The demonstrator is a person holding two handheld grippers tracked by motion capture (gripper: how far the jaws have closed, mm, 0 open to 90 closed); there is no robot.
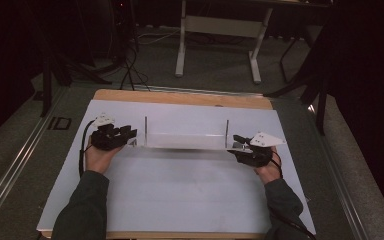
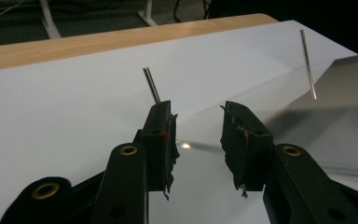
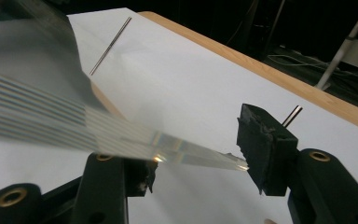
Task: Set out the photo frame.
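clear rectangular acrylic sheet [image 1: 185,141] lying lengthwise on the white mat, between two thin upright metal rods [image 1: 145,131], right end raised.

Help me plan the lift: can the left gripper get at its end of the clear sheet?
Probably yes: the left gripper stands open right at the clear sheet, with nothing between them.

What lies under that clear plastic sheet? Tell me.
Under the clear plastic sheet lies the white mat, visible straight through it. Two thin metal rods stand upright at its far corners. Whether the sheet rests on the mat cannot be told. Glare hides part of the surface.
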